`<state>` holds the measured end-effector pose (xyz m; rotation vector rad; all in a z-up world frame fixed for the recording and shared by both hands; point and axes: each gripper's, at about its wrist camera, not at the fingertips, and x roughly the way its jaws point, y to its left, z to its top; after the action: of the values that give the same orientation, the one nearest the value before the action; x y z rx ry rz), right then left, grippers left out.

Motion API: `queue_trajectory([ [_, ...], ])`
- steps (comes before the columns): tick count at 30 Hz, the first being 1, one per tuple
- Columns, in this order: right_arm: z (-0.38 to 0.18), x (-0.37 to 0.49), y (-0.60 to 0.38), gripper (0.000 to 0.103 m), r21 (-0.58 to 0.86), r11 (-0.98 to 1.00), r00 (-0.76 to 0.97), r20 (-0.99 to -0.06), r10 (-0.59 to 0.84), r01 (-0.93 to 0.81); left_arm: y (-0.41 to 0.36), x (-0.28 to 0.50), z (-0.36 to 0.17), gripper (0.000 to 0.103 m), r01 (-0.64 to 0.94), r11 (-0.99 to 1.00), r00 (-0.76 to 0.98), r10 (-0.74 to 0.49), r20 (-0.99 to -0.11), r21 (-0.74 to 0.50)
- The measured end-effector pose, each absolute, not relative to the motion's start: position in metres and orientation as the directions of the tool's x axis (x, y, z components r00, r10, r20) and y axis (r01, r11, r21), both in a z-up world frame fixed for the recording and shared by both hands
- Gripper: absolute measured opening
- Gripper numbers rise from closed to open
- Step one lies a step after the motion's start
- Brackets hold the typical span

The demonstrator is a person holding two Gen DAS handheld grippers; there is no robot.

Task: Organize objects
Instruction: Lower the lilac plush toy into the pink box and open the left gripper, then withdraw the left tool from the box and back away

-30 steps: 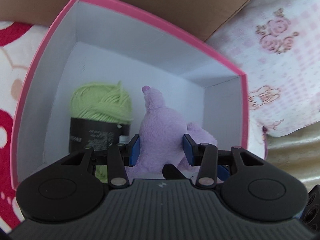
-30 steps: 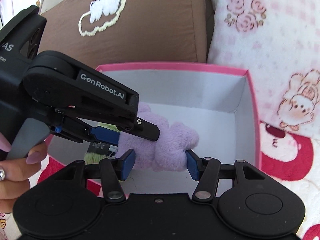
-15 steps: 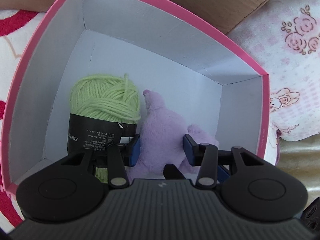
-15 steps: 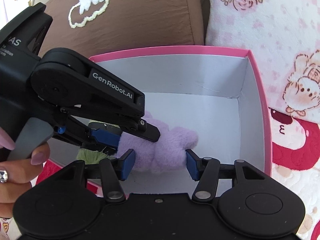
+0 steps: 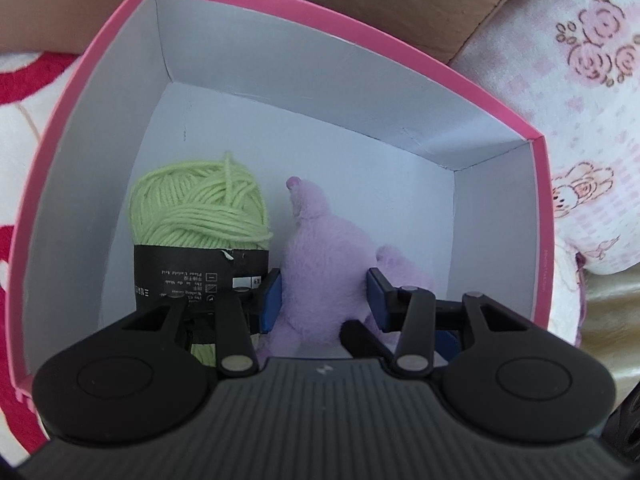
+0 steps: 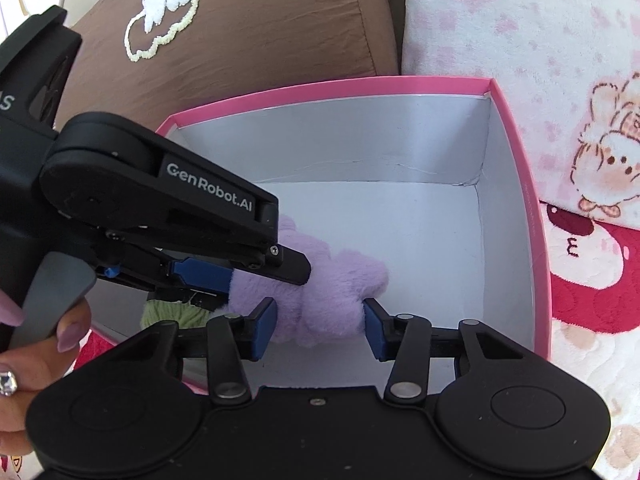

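Both grippers have sunk deeper into the pink box (image 5: 120, 60) — left gripper (image 5: 324, 294) pinching the purple plush toy (image 5: 324, 264), right gripper (image 6: 320, 328) just closing onto it; green yarn skein (image 5: 200, 208) at nine o'clock.

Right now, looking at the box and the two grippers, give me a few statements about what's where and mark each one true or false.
1. The purple plush toy is inside the pink box. True.
2. The green yarn ball lies outside the box on the blanket. False: it sits in the box, beside the plush.
3. The left gripper is closed on the plush. True.
4. The right gripper holds the yarn. False: its jaws, which have just been closing, bracket the plush.
5. The yarn has a black label. True.
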<state>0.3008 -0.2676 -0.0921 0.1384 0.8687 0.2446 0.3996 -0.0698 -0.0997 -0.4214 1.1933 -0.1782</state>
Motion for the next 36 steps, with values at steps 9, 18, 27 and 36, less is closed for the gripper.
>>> queue_trajectory([
  [9, -0.096, 0.303, -0.269, 0.035, 0.201, 0.967, 0.618, -0.744, 0.254, -0.156, -0.072, 0.395, -0.101, 0.043, -0.059, 0.927, 0.363, -0.326, -0.873, -0.37],
  [18, -0.099, 0.306, -0.265, 0.035, 0.198, 0.968, 0.618, -0.745, 0.251, -0.155, -0.073, 0.387, -0.094, 0.048, -0.01, 0.931, 0.383, -0.333, -0.862, -0.364],
  [27, -0.1, 0.305, -0.265, 0.035, 0.222, 0.963, 0.616, -0.741, 0.269, -0.153, -0.055, 0.367, -0.071, 0.05, 0.04, 0.938, 0.445, -0.326, -0.834, -0.345],
  [36, -0.057, 0.284, -0.276, 0.044, 0.191, 0.97, 0.654, -0.717, 0.243, -0.151, -0.043, 0.344, -0.037, 0.05, 0.076, 0.933, 0.462, -0.345, -0.817, -0.351],
])
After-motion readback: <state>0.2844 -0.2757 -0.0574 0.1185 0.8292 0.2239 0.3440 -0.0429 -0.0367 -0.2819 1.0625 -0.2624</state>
